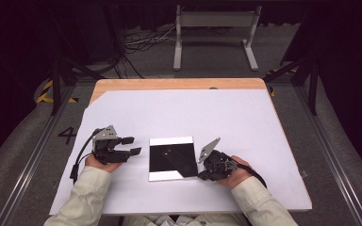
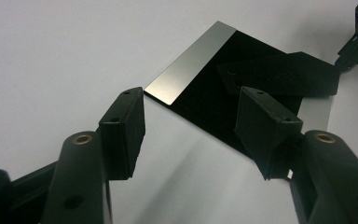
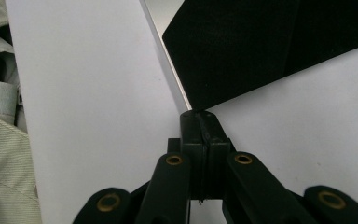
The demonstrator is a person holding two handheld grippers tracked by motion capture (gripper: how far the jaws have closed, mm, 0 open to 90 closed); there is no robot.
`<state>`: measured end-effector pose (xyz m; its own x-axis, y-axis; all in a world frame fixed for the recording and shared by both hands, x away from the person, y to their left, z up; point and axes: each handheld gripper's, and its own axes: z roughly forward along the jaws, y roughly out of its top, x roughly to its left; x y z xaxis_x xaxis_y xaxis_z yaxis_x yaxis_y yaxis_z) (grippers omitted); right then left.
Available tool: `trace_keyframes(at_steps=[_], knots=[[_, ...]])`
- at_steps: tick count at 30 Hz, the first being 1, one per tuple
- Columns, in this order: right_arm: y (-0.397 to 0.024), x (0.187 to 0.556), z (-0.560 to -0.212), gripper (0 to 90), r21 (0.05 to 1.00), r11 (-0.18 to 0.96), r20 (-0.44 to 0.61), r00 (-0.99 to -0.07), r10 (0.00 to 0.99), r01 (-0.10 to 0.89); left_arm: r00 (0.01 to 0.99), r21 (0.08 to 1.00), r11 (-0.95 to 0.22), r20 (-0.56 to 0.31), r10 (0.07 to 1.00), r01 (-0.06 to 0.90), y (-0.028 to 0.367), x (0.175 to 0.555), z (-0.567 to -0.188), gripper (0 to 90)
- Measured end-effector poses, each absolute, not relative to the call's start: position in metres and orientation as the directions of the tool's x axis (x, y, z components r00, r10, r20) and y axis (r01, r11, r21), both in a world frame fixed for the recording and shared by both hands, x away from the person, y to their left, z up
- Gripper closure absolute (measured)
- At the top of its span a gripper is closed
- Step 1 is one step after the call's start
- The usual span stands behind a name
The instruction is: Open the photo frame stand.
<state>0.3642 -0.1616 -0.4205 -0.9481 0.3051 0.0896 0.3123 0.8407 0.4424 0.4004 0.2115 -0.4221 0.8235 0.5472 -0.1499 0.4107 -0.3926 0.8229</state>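
Two hands come in from the near edge of the desk (image 1: 283,141), each in a pale sleeve (image 1: 89,188) and each holding a pair of black tongs. The desk is covered by a big white sheet, with a strip of light wood showing at the far end.

Between the hands lies a flat, shiny square plate (image 1: 172,157), dark in the middle with bright silvery strips at its near and far edges. It rests flat on the white sheet, near the person.

The right tongs (image 3: 200,116) are clenched tight, with their tips pressed together right at the near right corner of the plate. I think they sit low there to pinch or lift that corner. If the thin edge is really caught between the tips is hard to tell, because the tips hide that spot.

The left tongs (image 2: 191,130) are released, jaws wide apart, just beside the plate's left side and aimed at it. They look ready to help hold the plate once it comes up.

The plate acts like a mirror, so its dark part shows dim shapes that are hard to read.

Farther off, past the desk, stand a grey metal frame (image 1: 214,35) and some cables (image 1: 136,44) on the floor. The rest of the room is too dark to see.
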Motion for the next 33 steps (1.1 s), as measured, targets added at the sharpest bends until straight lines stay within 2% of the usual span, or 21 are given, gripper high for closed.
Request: trace_keyframes(at_steps=[10,33], knots=[[-0.164,0.361,-0.412,89.4,0.473,0.825,0.081,-0.948,0.308,0.309,0.823,0.826,-0.39,-0.147,0.548,0.408,0.211,0.401,-0.422,42.6],[-0.174,0.358,-0.387,89.5,0.677,0.671,0.084,-0.937,0.34,0.304,0.827,0.815,-0.406,-0.151,0.542,0.415,0.208,0.402,-0.424,42.7]])
